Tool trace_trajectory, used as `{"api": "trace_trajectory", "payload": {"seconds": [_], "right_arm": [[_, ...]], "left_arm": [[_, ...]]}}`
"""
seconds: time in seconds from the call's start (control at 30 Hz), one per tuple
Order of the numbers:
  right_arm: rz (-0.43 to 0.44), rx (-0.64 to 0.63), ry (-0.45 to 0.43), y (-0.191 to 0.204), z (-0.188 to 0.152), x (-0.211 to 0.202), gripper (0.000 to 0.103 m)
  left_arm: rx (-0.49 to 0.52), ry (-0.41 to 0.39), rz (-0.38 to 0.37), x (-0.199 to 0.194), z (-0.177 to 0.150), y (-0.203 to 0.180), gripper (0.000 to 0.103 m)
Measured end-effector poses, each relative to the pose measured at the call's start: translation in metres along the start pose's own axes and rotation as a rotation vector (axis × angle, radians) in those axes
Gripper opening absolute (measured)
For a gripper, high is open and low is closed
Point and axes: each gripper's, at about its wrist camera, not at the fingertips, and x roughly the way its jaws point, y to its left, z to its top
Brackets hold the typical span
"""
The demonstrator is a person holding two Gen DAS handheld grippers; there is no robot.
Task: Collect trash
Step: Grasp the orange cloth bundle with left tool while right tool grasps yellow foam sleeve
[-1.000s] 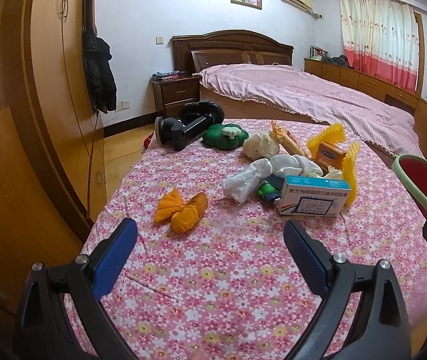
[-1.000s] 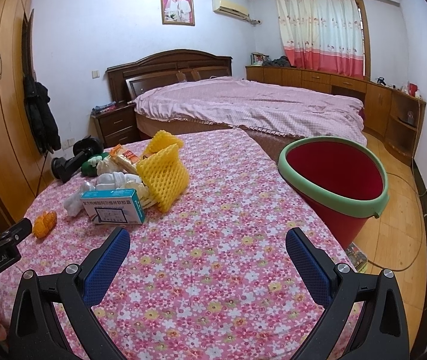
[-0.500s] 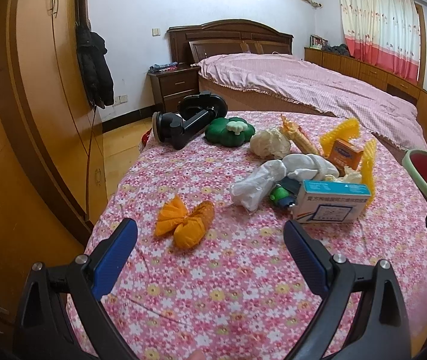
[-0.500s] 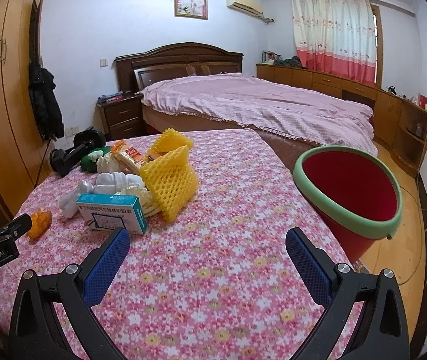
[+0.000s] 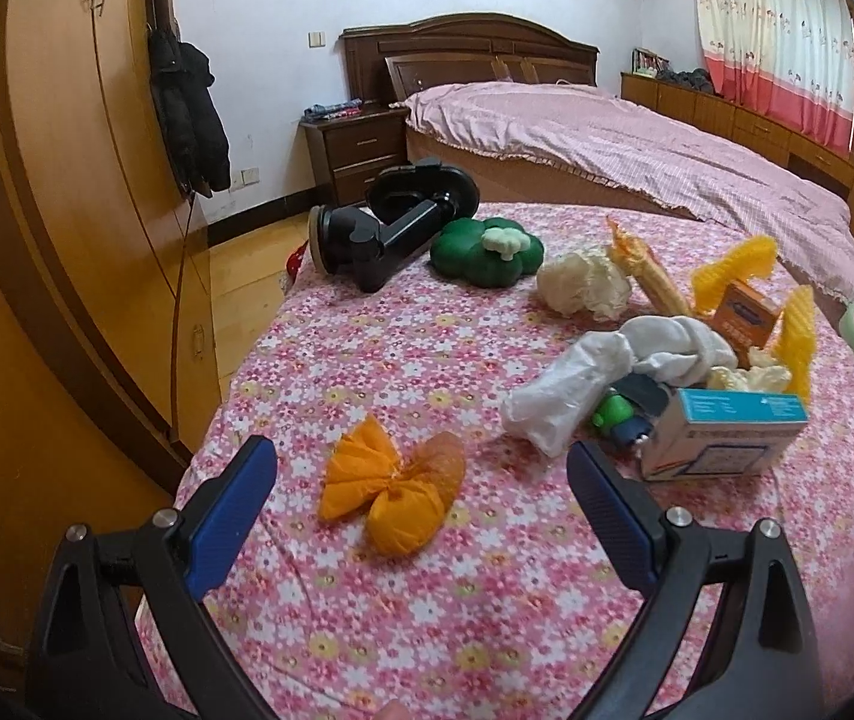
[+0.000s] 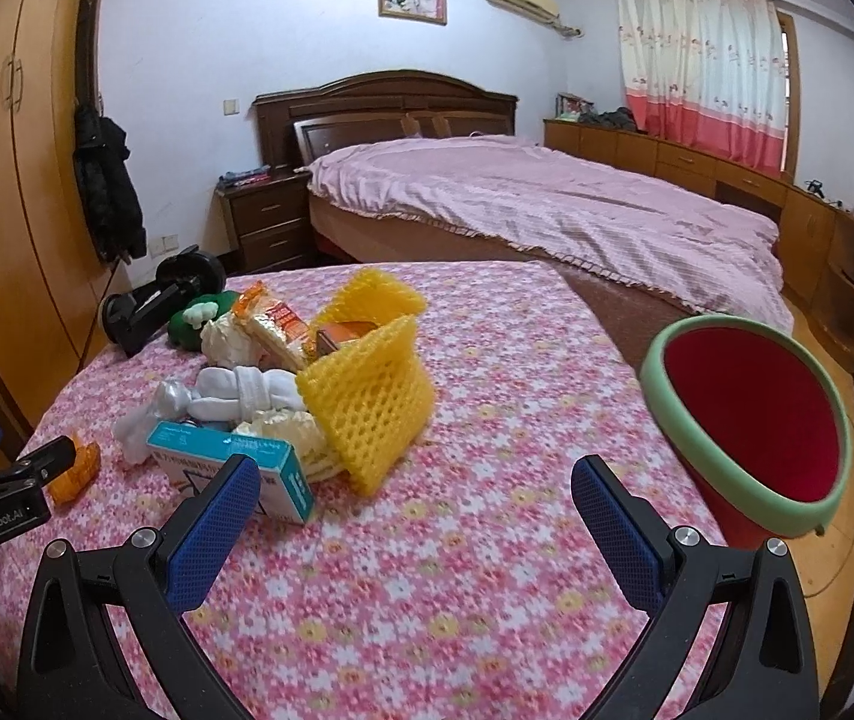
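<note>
On the table edge: we see the floral cloth (image 5: 427, 372) curve away at the left toward wooden floor, and at the right beside the bin (image 6: 751, 420), which stands just off the table rim.
Open room: we have bare cloth in front of both tools; the trash lies clustered further back.
Left gripper (image 5: 421, 480): we hold it spread wide, nothing between the blue pads, hovering just short of the orange wrapper (image 5: 394, 495).
Right gripper (image 6: 415, 492): we hold it spread too, empty, its left pad overlapping the blue-and-white box (image 6: 229, 468) in view.
Trash look: orange wrapper crumpled, bow-shaped; white plastic bag (image 5: 595, 384) twisted and knotted.
Materials: yellow foam netting (image 6: 367, 414) open-meshed and folded; box is flat cardboard; bin red inside with a green rim.
</note>
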Motion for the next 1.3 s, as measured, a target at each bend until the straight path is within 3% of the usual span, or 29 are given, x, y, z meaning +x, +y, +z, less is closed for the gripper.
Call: {"api": "trace_trajectory", "payload": {"seconds": [0.3, 0.4, 0.63, 0.8, 1.0, 1.07, 1.23, 1.3], "right_arm": [[0.038, 0.01, 0.066, 0.011, 0.007, 0.032, 0.103], [0.017, 0.013, 0.078, 0.013, 0.011, 0.043, 0.103], [-0.035, 0.023, 0.103, 0.018, 0.016, 0.068, 0.103], [-0.048, 0.055, 0.098, 0.017, 0.014, 0.076, 0.098], [-0.031, 0.046, 0.087, 0.02, 0.013, 0.082, 0.093], [-0.039, 0.058, 0.087, 0.018, 0.013, 0.081, 0.092], [0.0, 0.09, 0.055, 0.012, 0.015, 0.068, 0.072], [0.032, 0.082, 0.085, 0.013, 0.016, 0.073, 0.053]], "left_arm": [[0.051, 0.073, -0.044, 0.031, -0.001, 0.004, 0.093], [0.067, 0.083, -0.037, 0.039, -0.006, 0.008, 0.086], [-0.001, 0.155, -0.103, 0.054, -0.018, 0.022, 0.075], [-0.032, 0.147, -0.138, 0.054, -0.017, 0.029, 0.064], [-0.025, 0.147, -0.129, 0.053, -0.017, 0.027, 0.062], [-0.021, 0.145, -0.134, 0.052, -0.017, 0.027, 0.057], [-0.007, 0.128, -0.147, 0.048, -0.016, 0.02, 0.042], [-0.016, 0.122, -0.155, 0.046, -0.016, 0.018, 0.041]]}}
